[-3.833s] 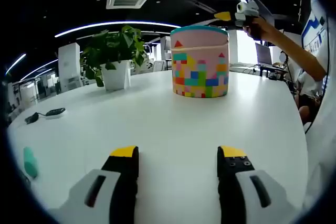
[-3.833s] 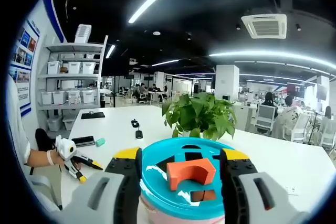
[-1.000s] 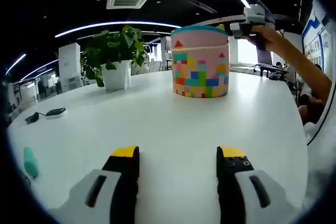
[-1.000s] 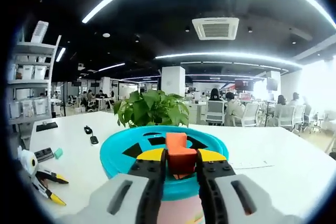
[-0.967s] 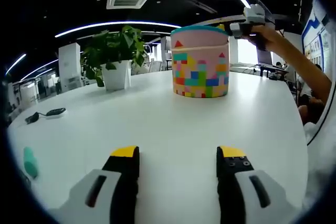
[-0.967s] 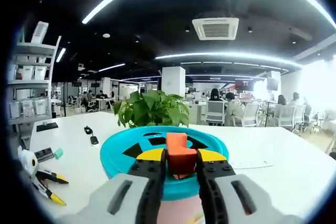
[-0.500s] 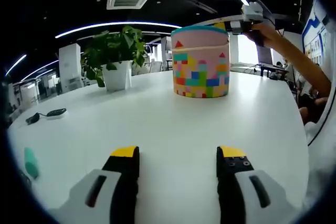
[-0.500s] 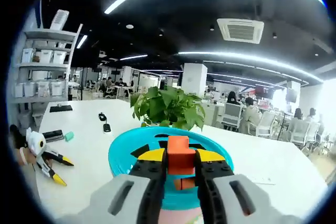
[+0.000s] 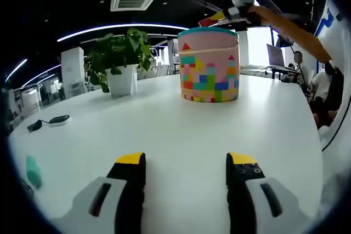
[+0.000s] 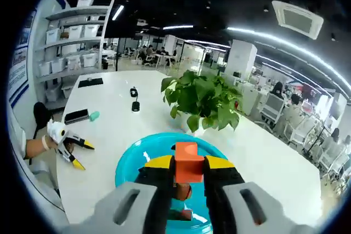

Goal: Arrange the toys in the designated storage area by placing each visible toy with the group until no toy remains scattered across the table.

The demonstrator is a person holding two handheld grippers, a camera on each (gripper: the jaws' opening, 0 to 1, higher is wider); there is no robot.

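Raised since half a second ago, the right gripper (image 10: 186, 164) now looks steeply down on the bucket lid instead of across it; in the left gripper view it (image 9: 211, 20) sits higher above the bucket than before.

White round-edged table (image 9: 181, 124): bears everything listed below.

Pink cylindrical storage bucket with multicoloured block pattern (image 9: 209, 71): upright, far side of the table in the left gripper view, beside the plant.

Turquoise round lid with dark shape-sorting cut-outs (image 10: 137, 160): on the bucket, directly beneath the right gripper.

Green leafy plant in a white pot (image 9: 117, 58): upright, left of the bucket in the left gripper view; beyond the lid (image 10: 202, 100) in the right gripper view.

Left gripper (image 9: 185, 163): jaws spread wide apart, nothing between them, low over bare table, well apart from the bucket; seen in a hand at the table edge (image 10: 78, 154) in the right gripper view.

Right gripper: jaws clenched on the toy block.

Orange angular toy block (image 10: 188, 164): pinched between the right jaws, held above the lid.

Small mint-green object (image 9: 33, 170): on the table's near left edge.

Dark flat devices (image 10: 77, 115): on the table beyond the left gripper.
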